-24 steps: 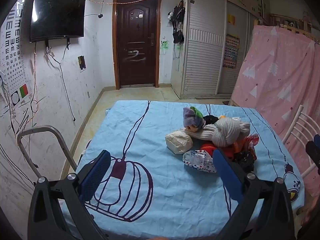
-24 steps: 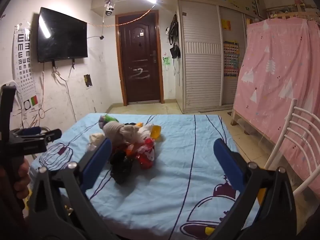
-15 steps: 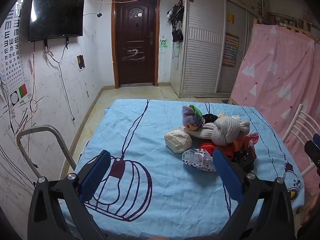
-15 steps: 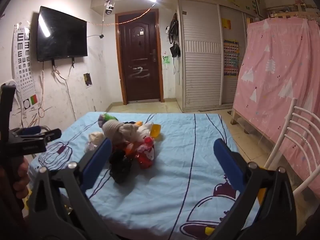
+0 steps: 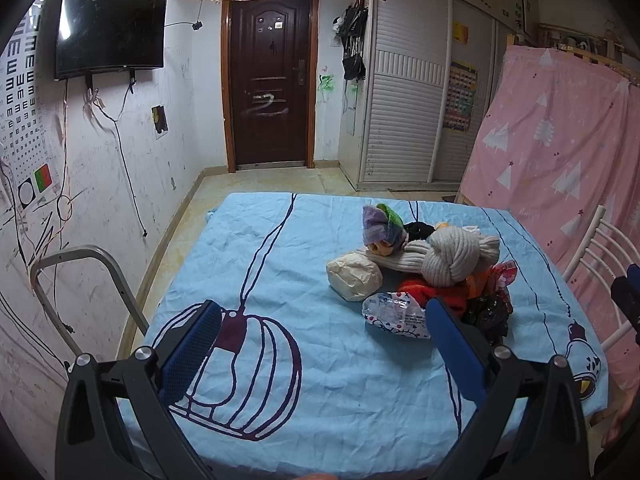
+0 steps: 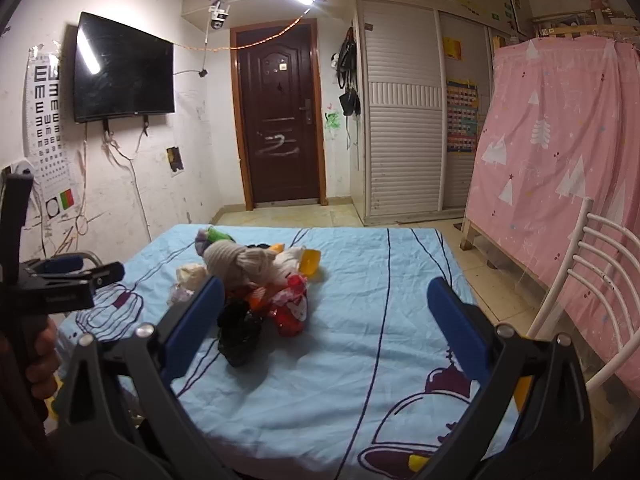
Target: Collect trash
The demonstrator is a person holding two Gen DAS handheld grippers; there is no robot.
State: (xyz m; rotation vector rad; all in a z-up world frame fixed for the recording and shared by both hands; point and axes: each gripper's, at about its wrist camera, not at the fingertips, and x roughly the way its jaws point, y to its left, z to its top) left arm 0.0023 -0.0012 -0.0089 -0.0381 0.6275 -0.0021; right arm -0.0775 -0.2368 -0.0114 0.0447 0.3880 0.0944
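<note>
A pile of clutter lies on the blue sheet: a crumpled white paper ball, a white printed wrapper, a black plastic bag, a red wrapper, and a knotted grey knit scarf. My left gripper is open and empty, above the near edge, with the wrapper just inside its right finger. My right gripper is open and empty; the black bag lies just beyond its left finger. The left gripper also shows in the right wrist view, its jaws hidden.
A purple and green plush toy and a yellow item sit in the pile. A metal frame stands on the left side of the table. A white chair and a pink curtain stand on the right.
The view in both wrist cameras has shifted very slightly. Both grippers stay open and empty. Nothing on the sheet has moved.
</note>
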